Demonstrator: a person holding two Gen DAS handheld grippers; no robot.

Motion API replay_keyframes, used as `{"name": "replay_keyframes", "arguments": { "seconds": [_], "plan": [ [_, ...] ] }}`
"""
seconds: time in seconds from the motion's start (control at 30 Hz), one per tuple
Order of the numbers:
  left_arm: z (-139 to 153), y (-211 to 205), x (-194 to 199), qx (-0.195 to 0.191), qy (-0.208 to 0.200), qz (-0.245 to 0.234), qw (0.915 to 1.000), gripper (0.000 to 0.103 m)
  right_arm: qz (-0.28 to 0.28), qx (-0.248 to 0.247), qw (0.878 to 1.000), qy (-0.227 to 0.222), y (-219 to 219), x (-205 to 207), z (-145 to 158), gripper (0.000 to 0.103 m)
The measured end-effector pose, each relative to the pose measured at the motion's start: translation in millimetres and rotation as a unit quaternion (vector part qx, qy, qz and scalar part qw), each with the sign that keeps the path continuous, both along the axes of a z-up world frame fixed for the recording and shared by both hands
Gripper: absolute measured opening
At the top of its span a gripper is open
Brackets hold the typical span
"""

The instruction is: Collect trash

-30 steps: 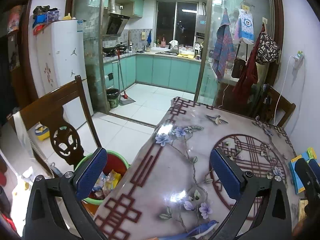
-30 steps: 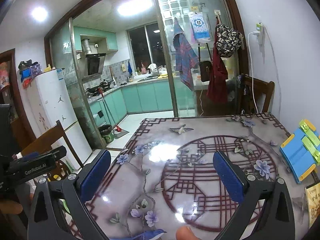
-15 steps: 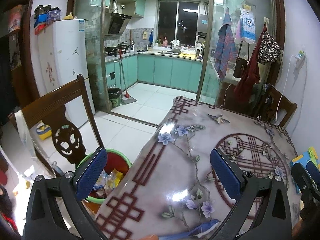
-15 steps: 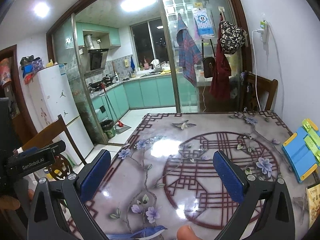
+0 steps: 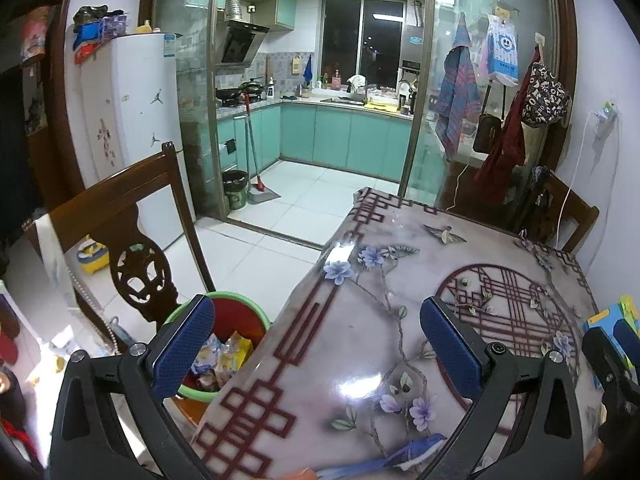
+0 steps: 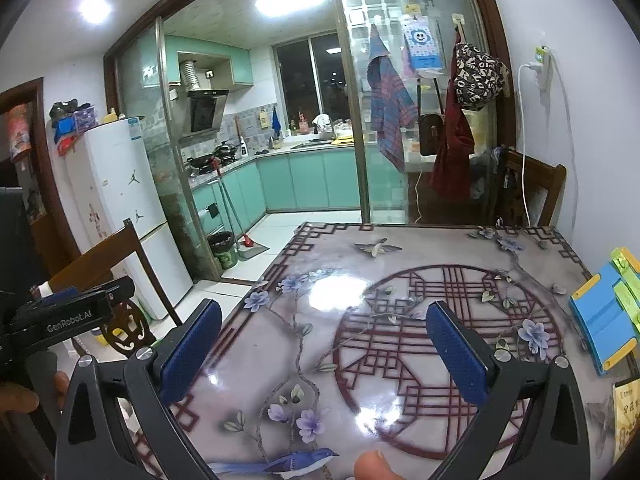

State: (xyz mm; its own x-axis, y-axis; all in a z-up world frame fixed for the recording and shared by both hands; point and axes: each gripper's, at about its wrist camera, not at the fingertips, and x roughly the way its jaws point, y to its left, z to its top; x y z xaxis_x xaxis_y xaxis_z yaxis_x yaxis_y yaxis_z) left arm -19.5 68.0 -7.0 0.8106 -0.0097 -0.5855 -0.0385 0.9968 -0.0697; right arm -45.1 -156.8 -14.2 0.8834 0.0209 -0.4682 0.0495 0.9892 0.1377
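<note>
A red bin with a green rim [image 5: 236, 312] stands on the floor beside the table's left edge, holding several crumpled wrappers [image 5: 224, 356]. My left gripper [image 5: 316, 346] is open and empty, raised above the table's left edge, its left finger over the bin. My right gripper [image 6: 326, 346] is open and empty above the glossy flowered table [image 6: 400, 320]. No loose trash shows on the tabletop. In the right wrist view the left gripper's body [image 6: 68, 316] shows at the left edge.
A dark wooden chair [image 5: 132, 240] stands left of the bin. A blue and yellow stand [image 6: 604, 324] and a yellow card [image 6: 628, 416] lie at the table's right edge. Another chair [image 6: 532, 188] stands at the far end. A fingertip [image 6: 374, 466] shows at the bottom.
Both grippers have risen and tilted slightly, showing more of the room; both stay open and empty. Nothing on the table has moved.
</note>
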Motion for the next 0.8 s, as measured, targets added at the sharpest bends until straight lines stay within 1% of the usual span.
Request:
{"name": "replay_keyframes", "arguments": {
  "seconds": [0.3,0.4,0.53,0.8],
  "plan": [
    [-6.1,-0.1,-3.7,0.005,0.01,0.0,0.9999,0.103,0.004,0.002,1.0,0.007,3.0,0.8,-7.7,0.102],
    [-5.3,1.3,-3.3,0.001,0.01,0.001,0.9999,0.103,0.001,0.001,1.0,0.005,3.2,0.4,-6.7,0.103],
    [-4.6,1.2,-2.5,0.006,0.008,0.0,1.0,0.103,-0.003,0.0,1.0,0.003,2.7,-1.0,-6.2,0.103],
    [-5.5,0.2,-2.1,0.002,0.011,-0.002,0.9999,0.103,-0.017,0.005,1.0,0.008,-2.5,-5.4,-9.5,0.103]
  ]
}}
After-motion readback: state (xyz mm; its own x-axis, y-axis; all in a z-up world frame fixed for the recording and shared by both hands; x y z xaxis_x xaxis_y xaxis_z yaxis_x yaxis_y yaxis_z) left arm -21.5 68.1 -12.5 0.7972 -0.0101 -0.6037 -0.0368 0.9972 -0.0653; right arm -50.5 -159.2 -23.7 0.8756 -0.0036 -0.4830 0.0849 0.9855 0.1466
